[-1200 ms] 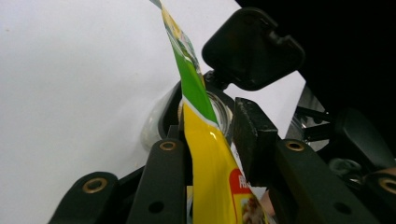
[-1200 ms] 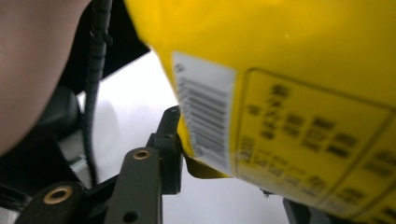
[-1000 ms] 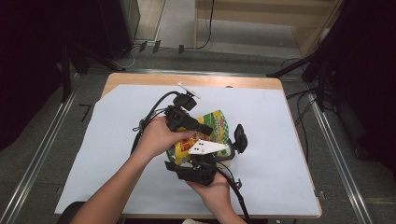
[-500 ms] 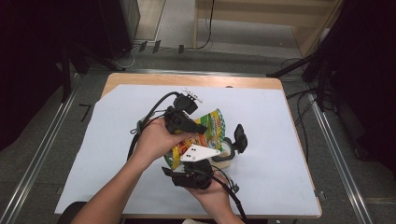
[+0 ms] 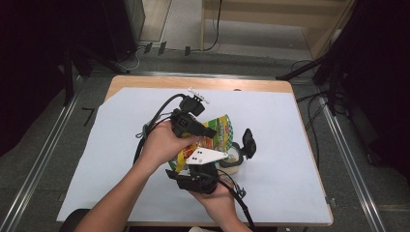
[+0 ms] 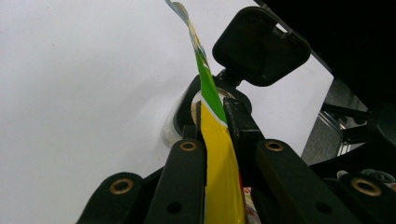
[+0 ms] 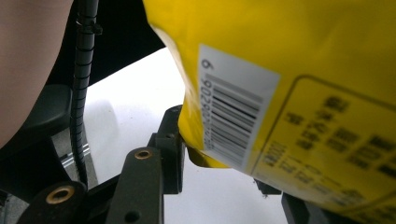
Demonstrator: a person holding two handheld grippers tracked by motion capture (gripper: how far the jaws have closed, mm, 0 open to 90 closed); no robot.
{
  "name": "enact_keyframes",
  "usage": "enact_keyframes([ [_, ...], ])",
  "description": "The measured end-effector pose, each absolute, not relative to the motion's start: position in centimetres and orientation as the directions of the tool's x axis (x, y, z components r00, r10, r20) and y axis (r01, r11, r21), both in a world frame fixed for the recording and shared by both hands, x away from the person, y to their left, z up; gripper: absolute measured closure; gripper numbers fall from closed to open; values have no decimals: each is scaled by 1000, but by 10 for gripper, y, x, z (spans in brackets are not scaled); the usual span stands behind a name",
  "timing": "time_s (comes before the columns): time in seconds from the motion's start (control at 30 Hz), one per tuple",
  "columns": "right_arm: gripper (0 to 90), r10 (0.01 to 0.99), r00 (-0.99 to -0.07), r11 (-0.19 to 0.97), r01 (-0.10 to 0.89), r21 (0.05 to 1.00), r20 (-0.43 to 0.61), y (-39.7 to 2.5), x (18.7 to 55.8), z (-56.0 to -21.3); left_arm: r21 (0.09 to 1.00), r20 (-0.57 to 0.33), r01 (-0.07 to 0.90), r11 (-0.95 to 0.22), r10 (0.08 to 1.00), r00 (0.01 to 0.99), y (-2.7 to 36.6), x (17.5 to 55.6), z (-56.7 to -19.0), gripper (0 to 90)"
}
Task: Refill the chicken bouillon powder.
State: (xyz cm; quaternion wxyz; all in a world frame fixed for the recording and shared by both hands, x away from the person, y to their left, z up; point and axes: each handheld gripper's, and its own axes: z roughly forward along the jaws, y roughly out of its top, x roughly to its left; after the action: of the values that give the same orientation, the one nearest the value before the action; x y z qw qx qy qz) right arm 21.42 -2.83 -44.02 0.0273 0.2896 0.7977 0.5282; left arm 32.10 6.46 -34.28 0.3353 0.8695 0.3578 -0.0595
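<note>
The yellow and green snack bag point(image 5: 212, 140) is held up above the middle of the surface point(image 5: 290, 145), between the person's two hands. In the left gripper view its thin edge point(image 6: 219, 154) runs upright between the two black jaws, which are pressed together on it, so the left tongs point(image 5: 205, 131) are pinching the bag near its top. In the right gripper view the bag's yellow back with a white barcode label point(image 7: 233, 116) hangs right over the right tongs point(image 7: 219, 172); one jaw stands just at the bag's lower corner and the other is mostly hidden behind the bag, so I cannot tell whether they grip it. In the high view the right tongs point(image 5: 196, 176) sit under the bag's lower end. Just beside the bag, to its right, a small round jar point(image 5: 231, 158) stands on the white sheet with its black flip lid point(image 5: 248, 143) open and upright.
</note>
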Motion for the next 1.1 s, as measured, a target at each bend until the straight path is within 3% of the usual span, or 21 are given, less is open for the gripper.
enact_keyframes([
  [0.4, 624, 486, -824, 245, 449, 859, 292, -31, 219, -440, 554, -354, 659, -509, 572, 739, 64, 323, -342, 770],
  [1.1, 615, 494, -834, 275, 419, 865, 247, -30, 219, -440, 547, -358, 670, -502, 583, 729, 67, 327, -344, 814],
])
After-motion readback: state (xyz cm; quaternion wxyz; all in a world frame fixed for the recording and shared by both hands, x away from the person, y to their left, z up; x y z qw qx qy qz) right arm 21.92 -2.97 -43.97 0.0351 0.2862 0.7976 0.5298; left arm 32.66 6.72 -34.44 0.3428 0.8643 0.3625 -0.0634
